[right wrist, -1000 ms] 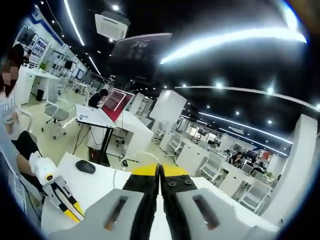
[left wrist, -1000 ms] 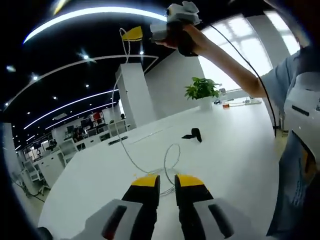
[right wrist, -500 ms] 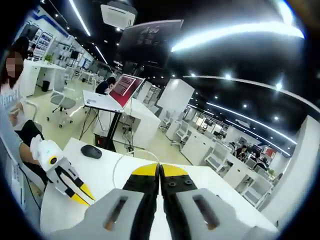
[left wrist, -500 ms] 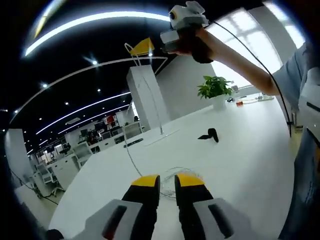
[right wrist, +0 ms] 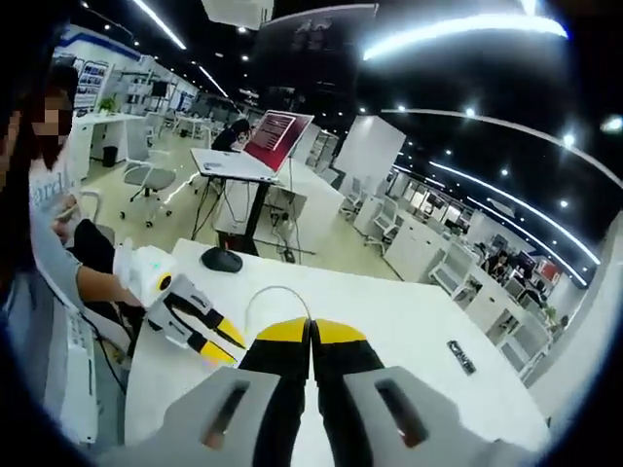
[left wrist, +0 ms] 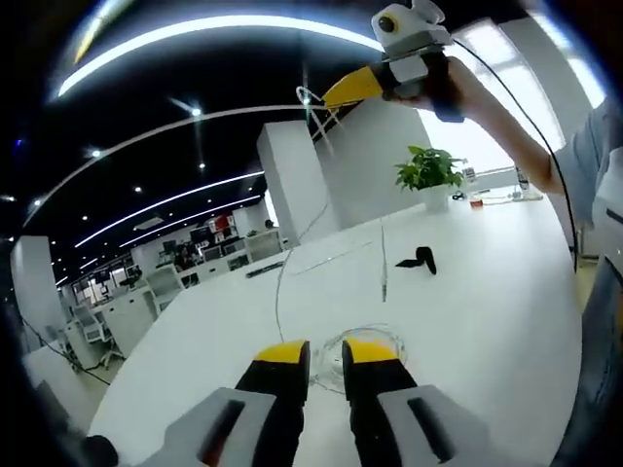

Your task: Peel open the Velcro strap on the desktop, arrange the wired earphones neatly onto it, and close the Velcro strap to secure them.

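Observation:
The white earphone cable (left wrist: 280,282) hangs from my right gripper (left wrist: 336,95), which a hand holds raised high above the white table (left wrist: 487,311). Its lower part lies coiled (left wrist: 362,342) on the table just ahead of my left gripper (left wrist: 326,354), whose yellow-tipped jaws stand slightly apart with nothing between them. The black Velcro strap (left wrist: 417,259) lies farther back on the table. In the right gripper view my right gripper (right wrist: 311,331) is shut on the cable, and a loop of cable (right wrist: 276,293) rises from the tips. The left gripper (right wrist: 220,342) shows below it, held in a hand.
A potted plant (left wrist: 430,173) stands at the table's far end near the windows. A black mouse (right wrist: 222,260) and a small dark object (right wrist: 460,356) lie on the table (right wrist: 389,311). The person's body is at the right edge (left wrist: 604,243) of the left gripper view.
The right gripper has carried the cable to the right while staying raised. More of the cable now lies as a coil in front of the left jaws. Both cameras have tilted.

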The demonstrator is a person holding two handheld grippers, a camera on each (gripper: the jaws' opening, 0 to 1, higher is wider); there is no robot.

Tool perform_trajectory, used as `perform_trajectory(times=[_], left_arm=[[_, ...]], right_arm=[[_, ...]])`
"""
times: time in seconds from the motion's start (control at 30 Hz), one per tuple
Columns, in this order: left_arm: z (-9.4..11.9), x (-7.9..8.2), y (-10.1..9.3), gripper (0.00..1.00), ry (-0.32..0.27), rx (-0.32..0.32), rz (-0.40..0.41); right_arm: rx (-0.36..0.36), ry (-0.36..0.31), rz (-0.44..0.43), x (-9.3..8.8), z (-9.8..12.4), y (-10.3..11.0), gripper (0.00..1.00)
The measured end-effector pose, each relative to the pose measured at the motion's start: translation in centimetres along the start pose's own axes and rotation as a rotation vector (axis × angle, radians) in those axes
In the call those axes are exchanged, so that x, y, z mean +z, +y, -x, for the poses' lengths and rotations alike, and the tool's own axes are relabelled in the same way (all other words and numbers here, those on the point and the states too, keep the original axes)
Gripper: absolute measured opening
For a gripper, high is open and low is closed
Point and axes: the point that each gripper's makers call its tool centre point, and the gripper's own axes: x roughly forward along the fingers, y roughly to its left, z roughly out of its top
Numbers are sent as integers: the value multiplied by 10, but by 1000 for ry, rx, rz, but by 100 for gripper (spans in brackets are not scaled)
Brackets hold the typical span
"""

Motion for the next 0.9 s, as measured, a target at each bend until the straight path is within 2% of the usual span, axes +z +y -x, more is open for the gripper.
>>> perform_trajectory(times=[0.2, 0.37, 0.5, 0.6, 0.77, 0.9], left_arm=[[0, -4, -3, 17, 13, -3, 6], [-3, -8, -9, 18, 31, -28, 5], [-2, -9, -9, 18, 33, -34, 6], [1, -10, -9, 18, 34, -40, 15], [5, -15, -5, 18, 49, -35, 15], [7, -17, -1, 18, 51, -25, 21]], right_arm=[[124, 75, -158, -28, 0, 26, 3], [170, 109, -194, -51, -7, 50, 3], [201, 115, -213, -56, -20, 59, 3], [234, 130, -254, -66, -35, 65, 3], [262, 193, -312, -88, -53, 68, 3], [258, 229, -385, -111, -66, 59, 3]])
